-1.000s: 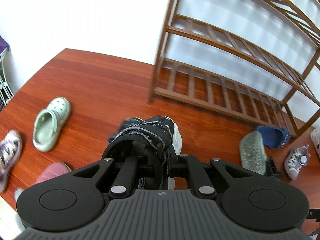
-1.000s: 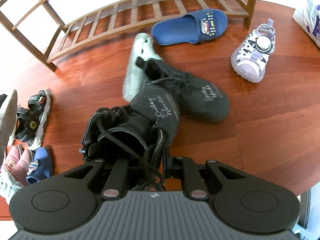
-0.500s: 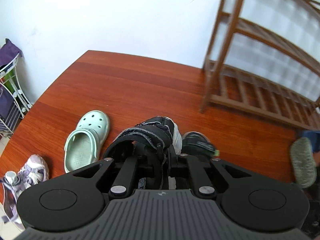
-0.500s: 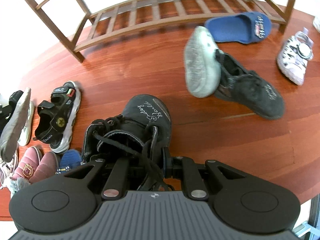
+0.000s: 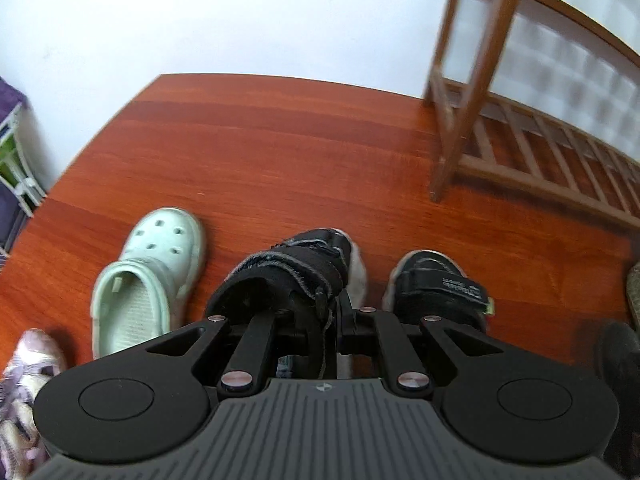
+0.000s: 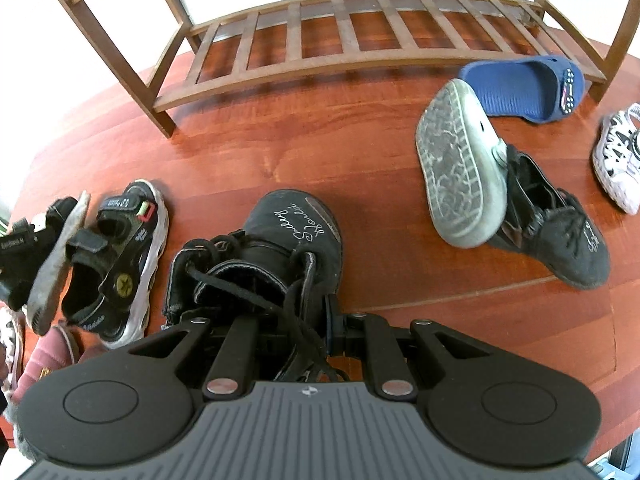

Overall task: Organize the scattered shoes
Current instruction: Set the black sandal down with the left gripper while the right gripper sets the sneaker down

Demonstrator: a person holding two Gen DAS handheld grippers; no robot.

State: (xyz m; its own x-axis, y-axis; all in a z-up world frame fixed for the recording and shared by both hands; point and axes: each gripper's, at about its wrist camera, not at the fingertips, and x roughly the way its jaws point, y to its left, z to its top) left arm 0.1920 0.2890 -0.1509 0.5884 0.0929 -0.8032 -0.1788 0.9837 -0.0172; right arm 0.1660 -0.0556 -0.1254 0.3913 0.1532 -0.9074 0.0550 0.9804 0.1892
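Gripping a black strap sandal with a white rubber sole (image 5: 296, 272) in the left claw (image 5: 334, 312), clenched on the soft heel edge. Having swung away from the brown wooden slat rack (image 5: 460, 120), which a moment ago was filling the middle of the left view, and coming down low over the smooth red-brown wooden desk (image 5: 280, 140). Now hanging just beside the matching black strap sandal (image 5: 436, 286) lying flat on the desk, with the pale green foam clog with round holes (image 5: 148, 276) on the other side. Looking like making a pair, not yet let go. Gripping a black lace-up boot with white curly writing (image 6: 280, 240) in the right claw (image 6: 328, 320), clenched on the floppy collar, thin laces dangling loose. Having carried it away from the second black lace-up shoe (image 6: 568, 240), once touching and now well apart, so moving away from its pair. Still leaning on that second shoe: an upturned green clog with a bumpy grey sole (image 6: 456, 172). Still keeping every rack shelf bare, so leaving plenty of tidying to do.
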